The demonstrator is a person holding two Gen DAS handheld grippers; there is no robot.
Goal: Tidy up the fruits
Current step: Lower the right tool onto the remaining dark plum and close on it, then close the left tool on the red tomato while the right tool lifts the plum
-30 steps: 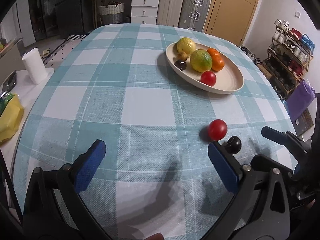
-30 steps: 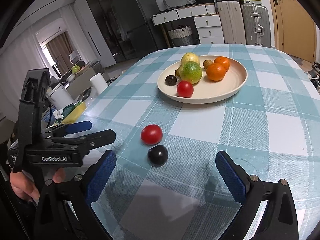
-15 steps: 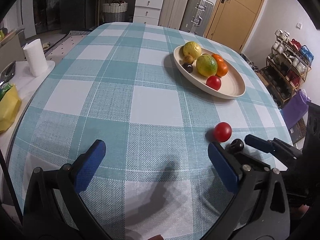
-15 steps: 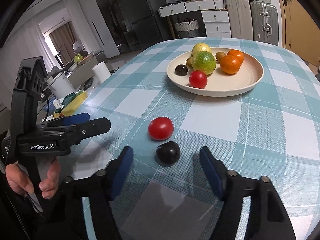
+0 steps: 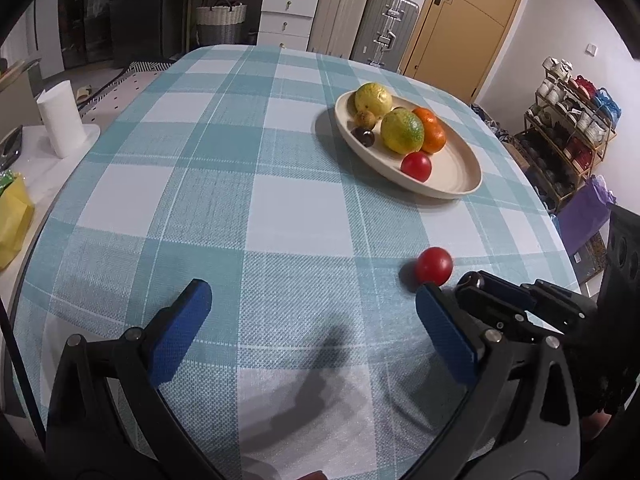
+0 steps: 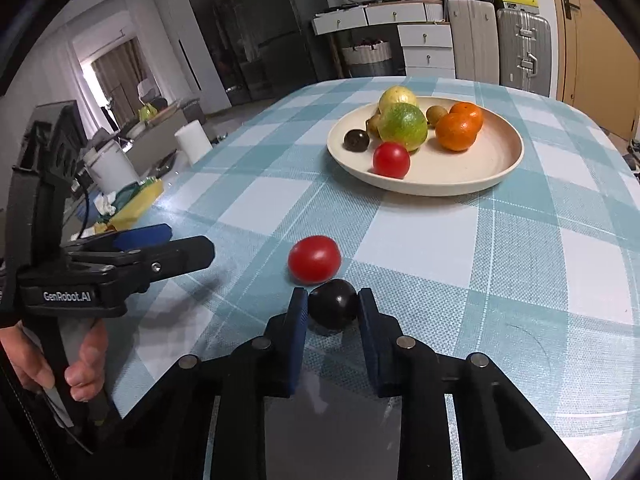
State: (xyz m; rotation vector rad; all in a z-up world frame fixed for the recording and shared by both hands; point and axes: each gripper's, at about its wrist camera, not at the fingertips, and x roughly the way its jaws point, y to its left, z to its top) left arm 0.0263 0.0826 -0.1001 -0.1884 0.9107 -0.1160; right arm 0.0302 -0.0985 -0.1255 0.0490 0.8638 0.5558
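On the checked tablecloth, my right gripper (image 6: 333, 307) is shut on a small dark plum (image 6: 333, 309), both blue pads pressing its sides. A loose red tomato (image 6: 314, 259) lies just beyond it, touching or nearly touching the plum. The cream plate (image 6: 472, 176) farther back holds a green-yellow citrus (image 6: 403, 126), oranges, a second tomato, a dark plum and small brown fruits. My left gripper (image 5: 308, 312) stands open over bare cloth, with nothing between its fingers. In the left wrist view the tomato (image 5: 434, 266) sits by its right fingertip, and the right gripper (image 5: 474, 284) shows beside it.
A white paper roll (image 5: 60, 118) and a yellow bag (image 5: 12, 220) stand on a side counter left of the table. Suitcases, drawers and a door line the far wall. A shoe rack (image 5: 568, 140) is to the right. The table edge curves close on the right.
My right gripper's jaws have closed from wide open onto the dark plum. The left gripper has stayed where it was, still open.
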